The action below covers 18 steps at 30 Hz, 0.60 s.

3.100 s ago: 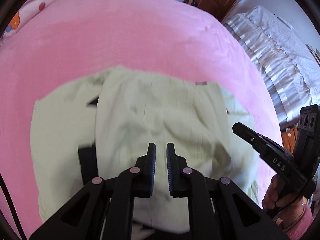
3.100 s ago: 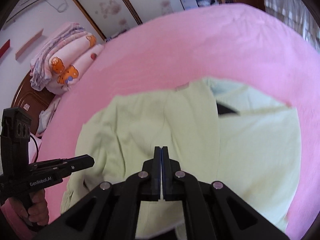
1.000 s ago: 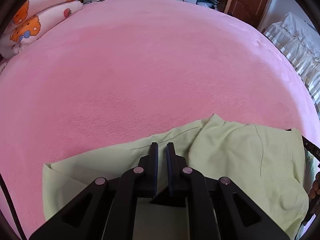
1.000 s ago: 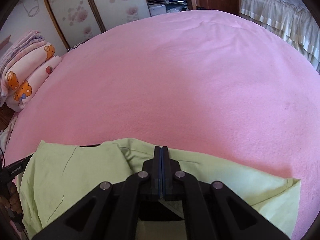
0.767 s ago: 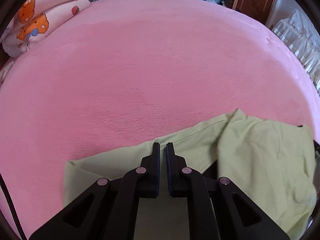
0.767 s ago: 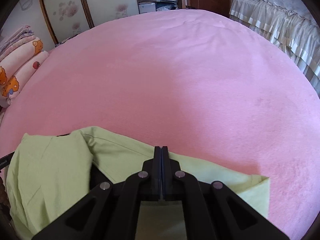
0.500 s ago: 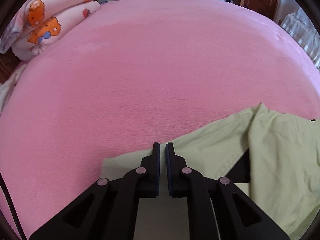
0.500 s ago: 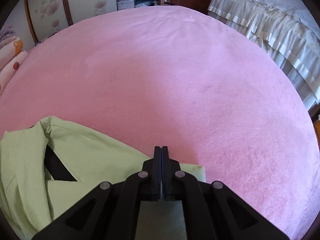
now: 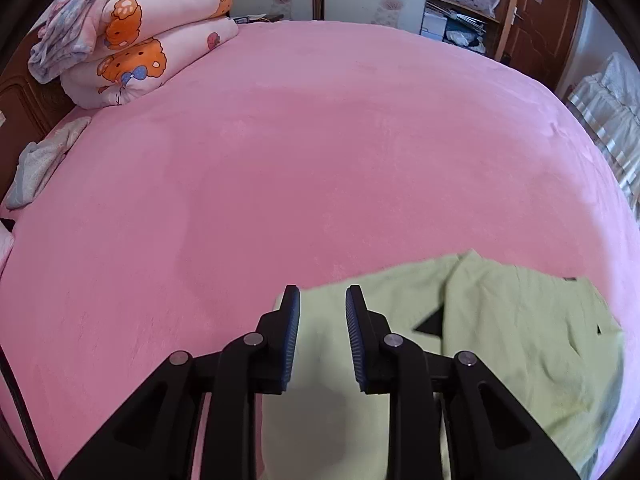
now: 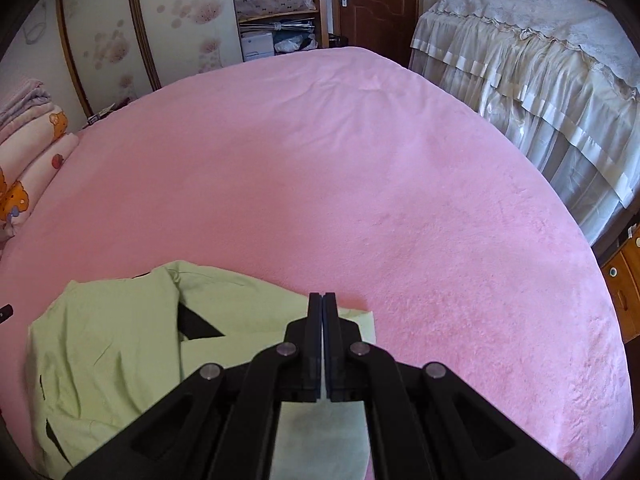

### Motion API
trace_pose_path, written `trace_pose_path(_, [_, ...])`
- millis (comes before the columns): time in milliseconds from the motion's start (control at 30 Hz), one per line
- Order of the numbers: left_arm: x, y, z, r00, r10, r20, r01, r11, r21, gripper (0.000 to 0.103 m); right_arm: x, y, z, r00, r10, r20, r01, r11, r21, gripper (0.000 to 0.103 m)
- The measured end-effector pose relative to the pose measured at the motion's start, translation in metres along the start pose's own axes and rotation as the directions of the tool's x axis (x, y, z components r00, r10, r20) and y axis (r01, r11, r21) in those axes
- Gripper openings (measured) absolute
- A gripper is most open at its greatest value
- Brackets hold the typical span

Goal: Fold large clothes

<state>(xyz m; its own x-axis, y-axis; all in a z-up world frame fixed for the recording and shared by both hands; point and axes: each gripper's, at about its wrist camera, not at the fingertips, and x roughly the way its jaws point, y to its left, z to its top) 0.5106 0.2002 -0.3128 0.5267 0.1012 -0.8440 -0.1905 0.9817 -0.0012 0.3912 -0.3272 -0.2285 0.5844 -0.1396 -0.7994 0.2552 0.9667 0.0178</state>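
Pale green garment [image 9: 520, 340] lies at the near edge of the pink bed [image 9: 320, 160], partly folded, its long run going left to right across the near side, directly under both tongs.

Left tongs [image 9: 322, 300]: fingers apart, nothing between them; green cloth lies flat beneath the gap, its left end just under the tips. Bulk of the garment spreads off to the right of these tongs, with a dark lining showing at a fold.

Right tongs [image 10: 322, 300]: fingers pressed together. A flat panel of the garment [image 10: 120, 352] runs under them toward the camera and looks pinched, though the contact itself sits behind the fingers. Cloth's right corner lies just right of the tips; the rest bunches to the left.

Judgement: the tongs sit at opposite ends of the near edge, left end let go, right end likely yet to be released. Next move turns on that left–right axis; each end is nearest its own hand.

Stacked quilts [image 9: 132, 28] far left, well apart.
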Motion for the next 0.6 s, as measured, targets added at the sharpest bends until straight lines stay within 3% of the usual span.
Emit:
trace_pose_path(100, [-0.022,-0.003,-0.013,1.0,-0.02,-0.016,0.02,1.0,0.004,0.034,-0.016,-0.001,-0.008,1.0,0.014,-0.024,-0.015,1.0,-0.013,0.006])
trace_pose_path(167, [-0.037,-0.005,-0.026,0.999,-0.035,-0.02,0.035,0.999,-0.009,0.049,-0.029,-0.005,-0.018,0.998,0.037,-0.041,-0.036,0.999,0.009,0.007])
trace_pose_path(333, [-0.072,0.009,-0.063,0.998,-0.036,-0.042,0.034,0.997,-0.063,0.05,-0.054,-0.021,-0.046,0.993,0.087,-0.086,-0.08,0.994,0.079,0.025])
trace_pose_path(600, [-0.137,0.024,-0.145,0.999,-0.03,-0.037,0.024,0.987,-0.159,0.059,-0.097,-0.034,-0.108,0.971,0.179,-0.157,-0.163,0.98,0.112,0.038])
